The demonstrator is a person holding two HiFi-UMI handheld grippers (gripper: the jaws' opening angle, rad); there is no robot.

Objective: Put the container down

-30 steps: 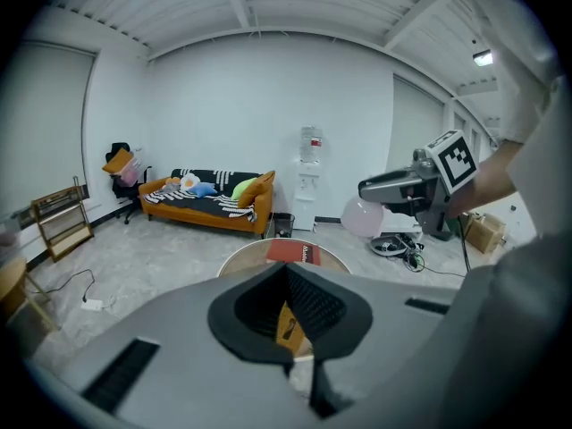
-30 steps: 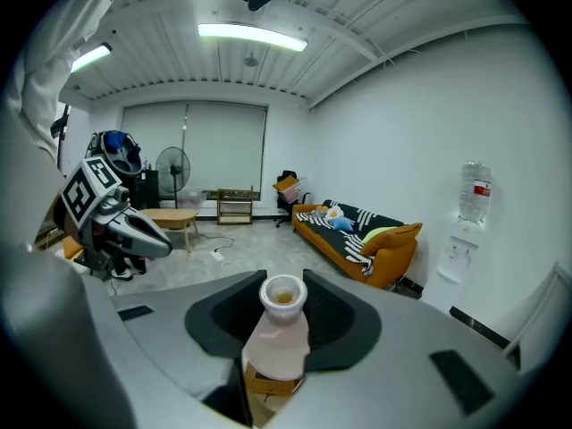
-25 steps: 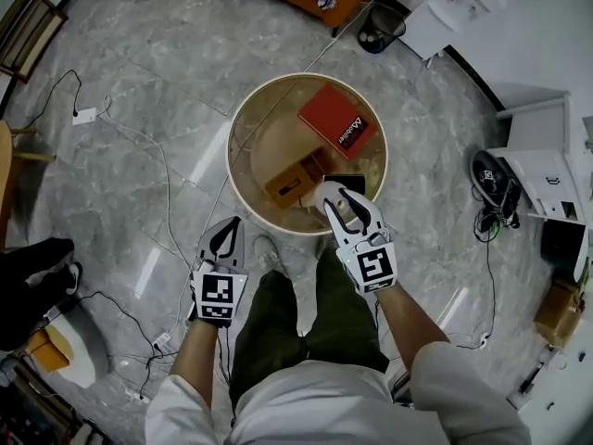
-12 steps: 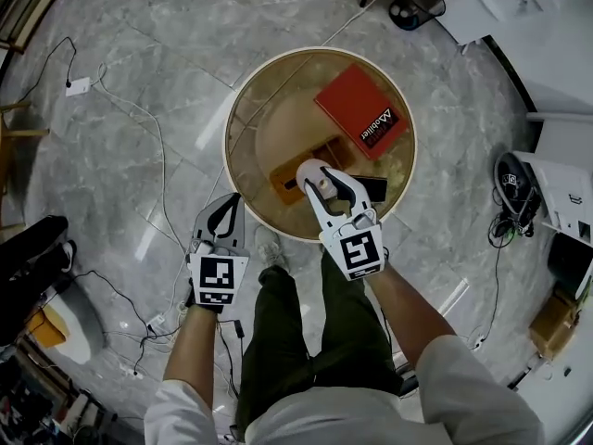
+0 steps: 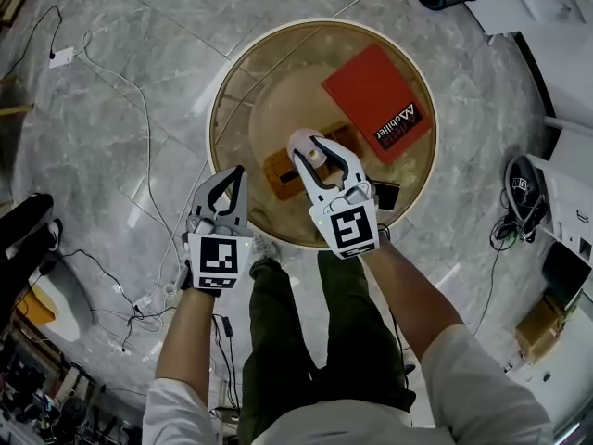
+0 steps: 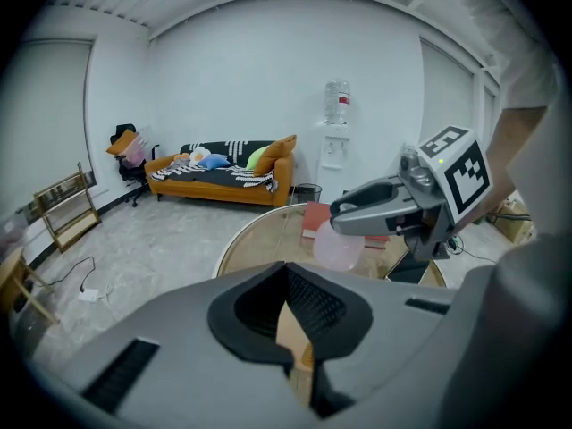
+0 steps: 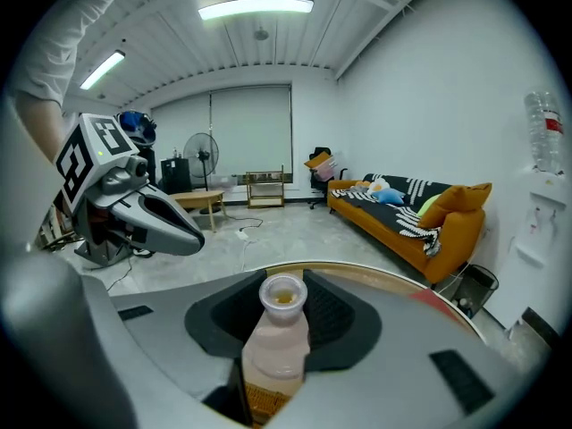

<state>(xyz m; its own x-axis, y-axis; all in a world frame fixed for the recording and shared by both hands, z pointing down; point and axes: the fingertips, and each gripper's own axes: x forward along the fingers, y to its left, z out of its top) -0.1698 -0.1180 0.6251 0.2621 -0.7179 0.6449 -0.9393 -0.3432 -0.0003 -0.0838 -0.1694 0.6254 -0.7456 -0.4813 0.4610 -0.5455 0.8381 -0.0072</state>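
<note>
At the left, the grey left gripper [image 5: 233,176] hangs by the near rim of the round glass-topped table with a cream rim [image 5: 211,128], its jaws drawn almost together with nothing between them; it offers no support if the set-down goes badly. Next comes the brown wooden box [image 5: 278,170] on the glass. The grey right gripper [image 5: 313,156] is clamped on the pale pink translucent plastic bottle [image 7: 275,342], upright with an open neck, held over the table just past that box and apparently not yet resting on anything. Lowered here, its base could catch the box edge and tip, spilling whatever is inside. Letting go too high would drop it onto the glass. To the right lie a red hardback book [image 5: 378,100] and a black phone [image 5: 387,196], which a toppled bottle could wet
</note>
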